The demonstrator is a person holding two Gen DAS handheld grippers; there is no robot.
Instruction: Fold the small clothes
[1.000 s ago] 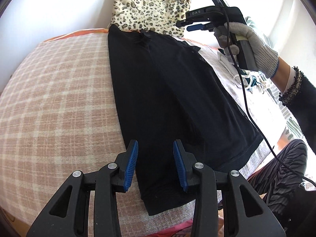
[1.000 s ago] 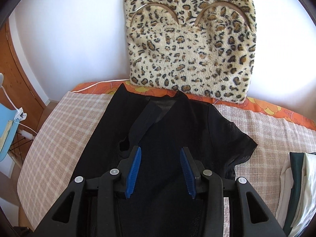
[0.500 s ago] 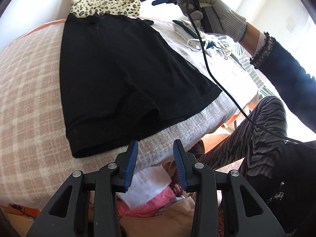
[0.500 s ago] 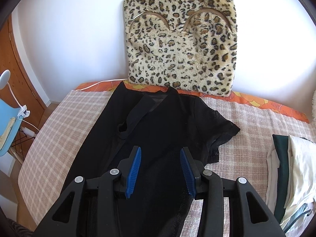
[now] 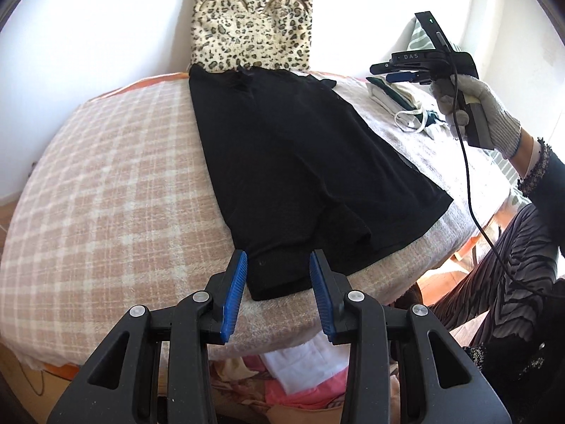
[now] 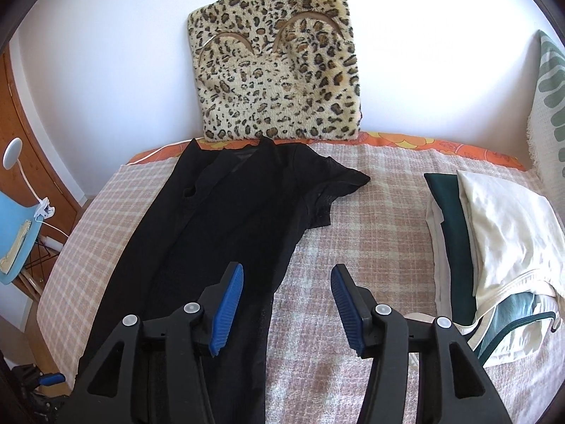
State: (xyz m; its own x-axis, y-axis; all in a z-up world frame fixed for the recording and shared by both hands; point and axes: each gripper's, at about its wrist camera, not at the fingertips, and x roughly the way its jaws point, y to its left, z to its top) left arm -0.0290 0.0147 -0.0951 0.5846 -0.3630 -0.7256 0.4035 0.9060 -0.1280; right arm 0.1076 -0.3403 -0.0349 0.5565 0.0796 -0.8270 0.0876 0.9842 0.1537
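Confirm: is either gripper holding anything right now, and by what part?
Nothing is held. The left gripper is open over the hem of the black top; the right gripper is open, raised above the blanket.

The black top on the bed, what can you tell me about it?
The black top is thin, partly sheer fabric with short sleeves. It lies flat on the checked blanket, folded lengthwise, one sleeve sticking out to the side. Its neck end touches the leopard cushion; its hem reaches the bed's near edge. Neither gripper touches it.
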